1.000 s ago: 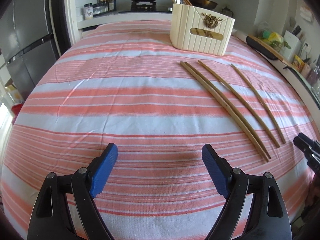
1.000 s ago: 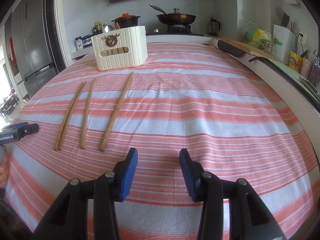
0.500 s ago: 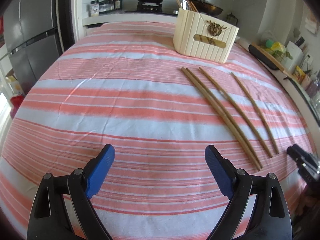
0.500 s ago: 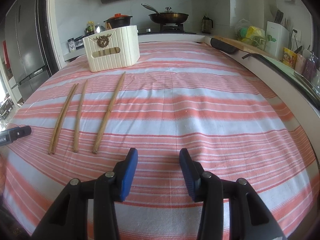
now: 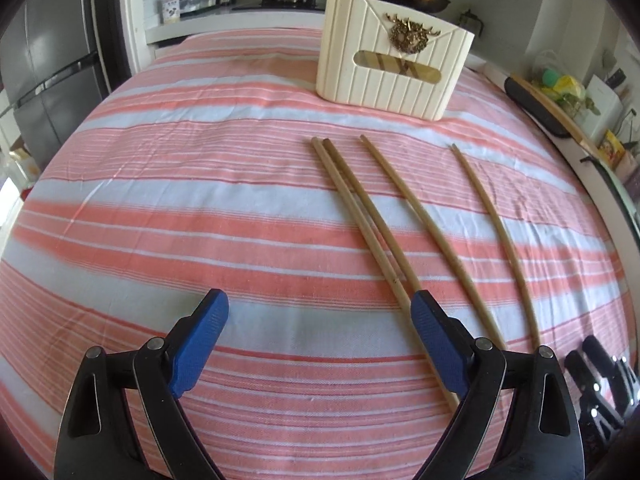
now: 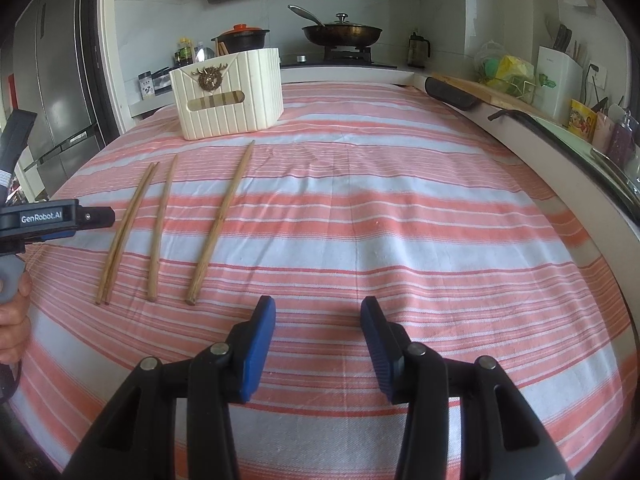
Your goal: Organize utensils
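Left gripper [image 5: 320, 340] wide, empty, just opened; chopsticks [image 5: 362, 216] apparently beneath.

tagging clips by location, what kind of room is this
Most likely a home kitchen: a lidded pan sits on a gas stove at the back, a tall fridge stands to the left, and a knife block is on the counter.

Bright daylight, fisheye-warped dark corners
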`<state>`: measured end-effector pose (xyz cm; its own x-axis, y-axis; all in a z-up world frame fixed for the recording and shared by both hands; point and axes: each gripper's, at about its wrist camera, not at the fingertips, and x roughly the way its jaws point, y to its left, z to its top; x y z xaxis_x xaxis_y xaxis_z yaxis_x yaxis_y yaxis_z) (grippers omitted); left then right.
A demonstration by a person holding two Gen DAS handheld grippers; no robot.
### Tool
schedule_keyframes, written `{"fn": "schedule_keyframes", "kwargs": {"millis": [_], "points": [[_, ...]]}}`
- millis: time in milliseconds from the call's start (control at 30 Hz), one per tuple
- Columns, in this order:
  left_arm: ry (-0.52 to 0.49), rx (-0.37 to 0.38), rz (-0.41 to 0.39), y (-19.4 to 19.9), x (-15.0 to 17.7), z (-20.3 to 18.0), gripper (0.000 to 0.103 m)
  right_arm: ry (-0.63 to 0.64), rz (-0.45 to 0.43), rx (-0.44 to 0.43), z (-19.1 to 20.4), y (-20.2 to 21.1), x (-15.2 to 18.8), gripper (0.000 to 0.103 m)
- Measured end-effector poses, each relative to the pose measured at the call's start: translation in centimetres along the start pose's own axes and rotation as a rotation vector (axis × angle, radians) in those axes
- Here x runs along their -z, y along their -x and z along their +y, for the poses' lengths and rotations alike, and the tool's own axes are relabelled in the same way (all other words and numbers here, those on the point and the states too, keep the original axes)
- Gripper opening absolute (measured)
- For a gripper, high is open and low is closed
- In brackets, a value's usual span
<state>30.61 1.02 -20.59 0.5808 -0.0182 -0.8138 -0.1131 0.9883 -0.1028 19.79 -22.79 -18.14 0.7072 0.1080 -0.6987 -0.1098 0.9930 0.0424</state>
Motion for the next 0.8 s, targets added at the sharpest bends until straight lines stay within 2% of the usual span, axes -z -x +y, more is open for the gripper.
{"fn": "schedule_keyframes", "kwargs": {"millis": [267, 400, 500, 600, 733, 800], "points": [[-0.001, -0.031, 0.001, -0.6, -0.2, -0.4, 0.097, 0.003, 0.001, 0.001, 0.0, 0.0, 0.0, 0.046], [-0.026, -0.084, 0.008, -1.1, -0.2, -1.0, 0.096, 0.005, 0.001, 0.004, 0.0, 0.0, 0.0, 0.046], [-0.021, -0.077, 0.008, -1.0, -0.3, -0.7, 0.096, 0.005, 0.001, 0.004, 0.0, 0.0, 0.0, 0.046], [-0.022, -0.07, 0.006, -0.8, -0.3, -0.5, 0.091, 0.0, 0.008, -0.012, 0.0, 0.0, -0.1, 0.05], [-0.061, -0.06, 0.0, -0.3, 0.0, -0.1, 0.075, -0.048, 0.096, -0.024, -0.1, -0.5, -1.6, 0.052], [-0.072, -0.054, -0.003, -0.1, 0.2, 0.1, 0.068, -0.105, 0.123, -0.077, -0.2, -1.0, -3.0, 0.052]]}}
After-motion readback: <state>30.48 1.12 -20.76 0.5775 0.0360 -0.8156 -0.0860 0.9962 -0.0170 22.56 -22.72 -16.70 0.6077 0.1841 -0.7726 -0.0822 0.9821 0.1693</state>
